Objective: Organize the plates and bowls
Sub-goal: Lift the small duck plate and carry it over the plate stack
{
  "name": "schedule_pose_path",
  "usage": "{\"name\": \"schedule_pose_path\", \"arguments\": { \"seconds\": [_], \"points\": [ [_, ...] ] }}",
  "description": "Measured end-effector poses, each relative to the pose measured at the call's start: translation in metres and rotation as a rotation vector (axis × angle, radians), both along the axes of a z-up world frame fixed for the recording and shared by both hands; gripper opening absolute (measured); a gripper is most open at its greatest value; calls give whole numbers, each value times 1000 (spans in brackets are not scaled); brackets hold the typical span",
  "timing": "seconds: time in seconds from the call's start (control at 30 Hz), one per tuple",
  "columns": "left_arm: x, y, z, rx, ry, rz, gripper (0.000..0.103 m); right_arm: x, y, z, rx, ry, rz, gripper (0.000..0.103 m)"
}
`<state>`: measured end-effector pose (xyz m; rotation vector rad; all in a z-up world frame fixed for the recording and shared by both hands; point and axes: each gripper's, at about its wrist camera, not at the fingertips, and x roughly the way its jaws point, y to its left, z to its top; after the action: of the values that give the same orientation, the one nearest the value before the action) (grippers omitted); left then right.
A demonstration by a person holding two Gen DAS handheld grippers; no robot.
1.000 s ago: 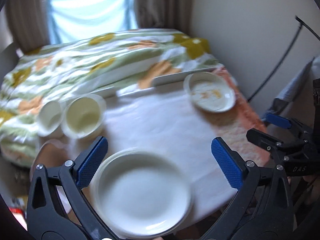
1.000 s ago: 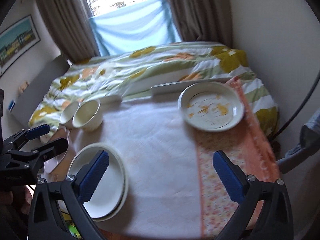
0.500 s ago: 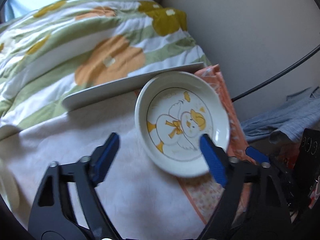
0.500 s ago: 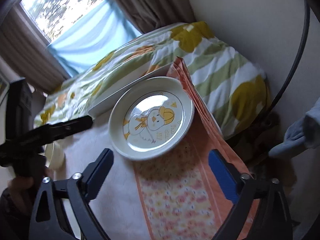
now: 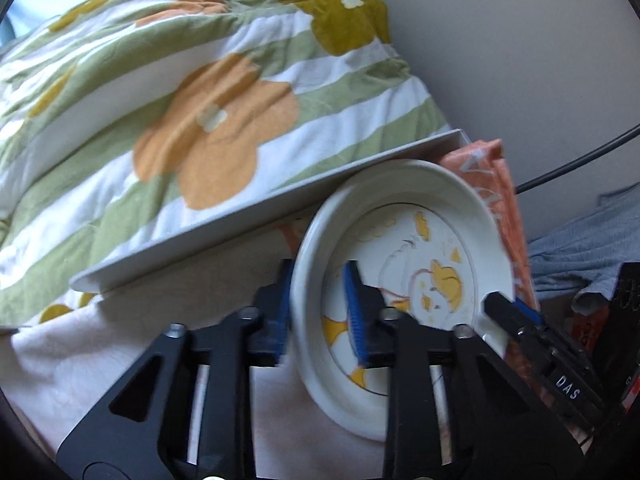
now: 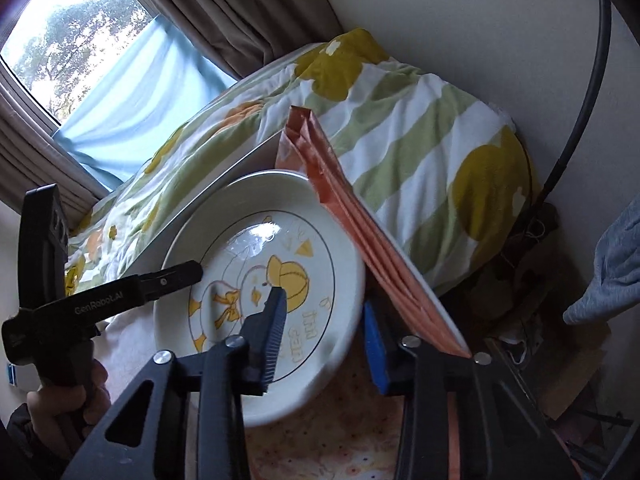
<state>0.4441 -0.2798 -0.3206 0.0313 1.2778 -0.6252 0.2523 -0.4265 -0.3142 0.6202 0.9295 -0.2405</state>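
Note:
A white plate with a yellow duck picture (image 5: 408, 248) (image 6: 256, 272) lies at the table's far right corner. My left gripper (image 5: 318, 310) is shut on its left rim, one blue pad inside the plate and one outside. My right gripper (image 6: 324, 332) is shut on its right rim in the same way. Each gripper shows in the other's view: the right gripper (image 5: 516, 316) and the left gripper (image 6: 172, 276). The other plates and bowls are out of view.
A white cloth (image 5: 72, 360) covers the table, with an orange patterned cloth (image 6: 352, 440) on its right side, folded up at the corner. A flowered quilt (image 5: 180, 92) lies behind a flat white board (image 5: 240, 216). A wall and a black cable (image 6: 592, 72) are at right.
Both grippers have moved in to the duck plate and closed on its opposite rims. One second ago they were open over the near side of the table, above the stacked plates.

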Motion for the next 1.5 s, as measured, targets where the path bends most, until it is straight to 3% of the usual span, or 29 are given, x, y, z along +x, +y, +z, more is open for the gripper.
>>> {"name": "schedule_pose_path", "arguments": {
  "seconds": [0.1,0.17,0.5,0.8,1.17,1.33,1.5],
  "points": [
    [2,3,-1,-8,2,-1,13,2,-3,-3,-24,17,-11,13],
    [0,2,0,5,-10,-8,13,2,-4,-5,-33,21,-11,10],
    [-24,9,14,60,-61,8,13,2,-6,-2,-14,-14,45,11],
    [-75,39,70,6,-131,93,13,-11,3,34,-58,-41,159,11],
    [-167,113,140,-35,-216,309,13,-42,54,91,-97,-100,402,11],
    [-209,161,143,-32,-203,400,13,-56,90,101,-90,-112,492,11],
    [-240,204,128,0,-174,458,13,-67,138,98,-78,-106,574,11]
  ]
}}
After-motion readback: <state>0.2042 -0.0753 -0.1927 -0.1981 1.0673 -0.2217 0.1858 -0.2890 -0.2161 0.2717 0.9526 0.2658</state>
